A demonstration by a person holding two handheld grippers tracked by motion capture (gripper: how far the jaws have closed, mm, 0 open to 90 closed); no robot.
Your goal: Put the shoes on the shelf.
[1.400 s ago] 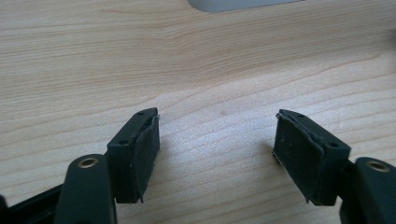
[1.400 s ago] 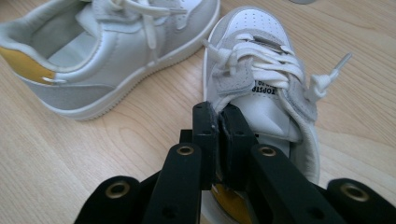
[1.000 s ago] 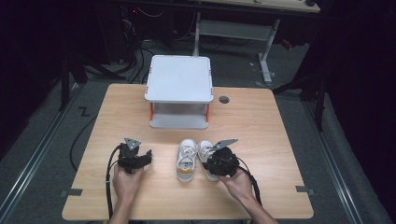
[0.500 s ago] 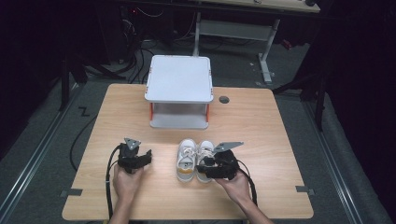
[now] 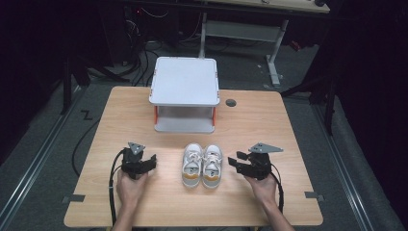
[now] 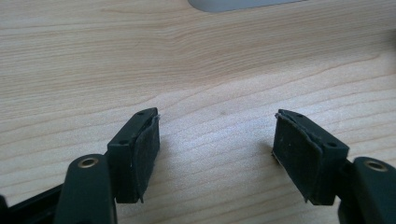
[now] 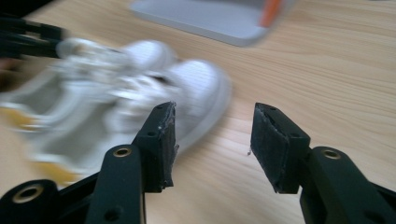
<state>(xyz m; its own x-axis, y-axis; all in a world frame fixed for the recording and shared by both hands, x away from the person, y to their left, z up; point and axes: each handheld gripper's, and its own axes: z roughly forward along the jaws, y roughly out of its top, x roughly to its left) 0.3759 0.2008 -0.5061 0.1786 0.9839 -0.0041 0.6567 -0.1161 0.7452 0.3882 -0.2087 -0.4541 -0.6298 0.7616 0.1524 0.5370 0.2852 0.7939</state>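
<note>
This is a lab or recording workroom, not a home. A light wooden tabletop (image 5: pixel 144 120) with a round cable hole (image 5: pixel 231 102) stands on grey carpet, under a camera fixed above it. The far side lies in deep shadow, where loose black cables (image 5: pixel 139 53) trail across the floor by the metal legs of another desk (image 5: pixel 274 62). A metal rail (image 5: pixel 29 178) runs along the floor at the left. Tape marks (image 5: pixel 72 198) sit on the near edges of the tabletop.
</note>
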